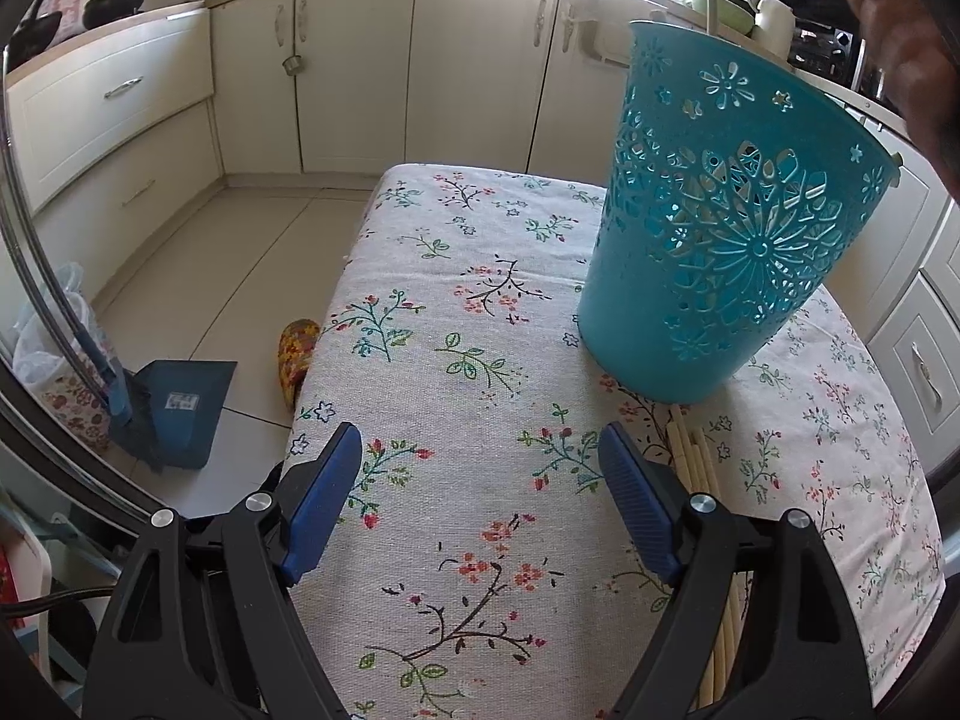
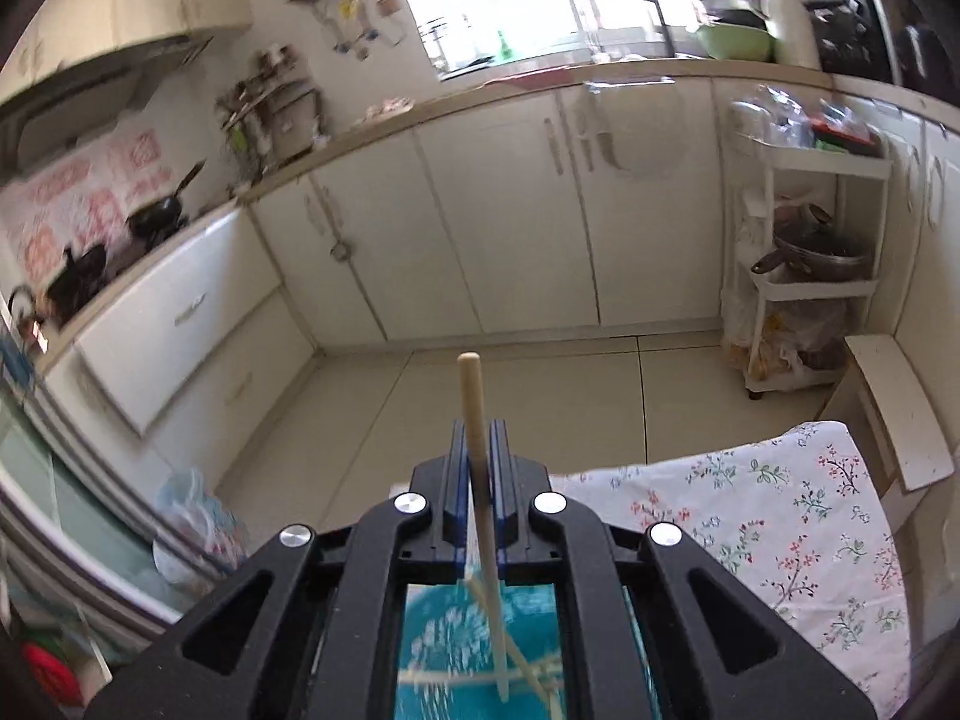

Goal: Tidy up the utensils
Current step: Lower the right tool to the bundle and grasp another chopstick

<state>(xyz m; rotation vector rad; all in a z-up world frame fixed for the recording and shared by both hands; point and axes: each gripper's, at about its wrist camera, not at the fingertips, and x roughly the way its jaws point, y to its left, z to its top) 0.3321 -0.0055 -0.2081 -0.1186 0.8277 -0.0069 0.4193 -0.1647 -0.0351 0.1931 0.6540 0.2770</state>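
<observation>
A teal perforated basket (image 1: 732,228) stands upright on the floral-cloth table (image 1: 480,360). My left gripper (image 1: 480,492) is open and empty, low over the cloth in front of the basket. Several pale wooden chopsticks (image 1: 699,462) lie on the cloth by its right finger. My right gripper (image 2: 478,468) is shut on one wooden chopstick (image 2: 471,408), held upright with its lower end inside the teal basket (image 2: 432,630) below. Other chopsticks (image 2: 528,669) lie in the basket. In the left wrist view a thin stick (image 1: 711,0) rises above the basket's rim.
Cream kitchen cabinets (image 1: 360,72) line the back. A blue dustpan and broom (image 1: 174,408) and a patterned slipper (image 1: 295,360) sit on the tiled floor left of the table. A white shelf rack with pots (image 2: 810,264) and a white stool (image 2: 900,408) stand at the right.
</observation>
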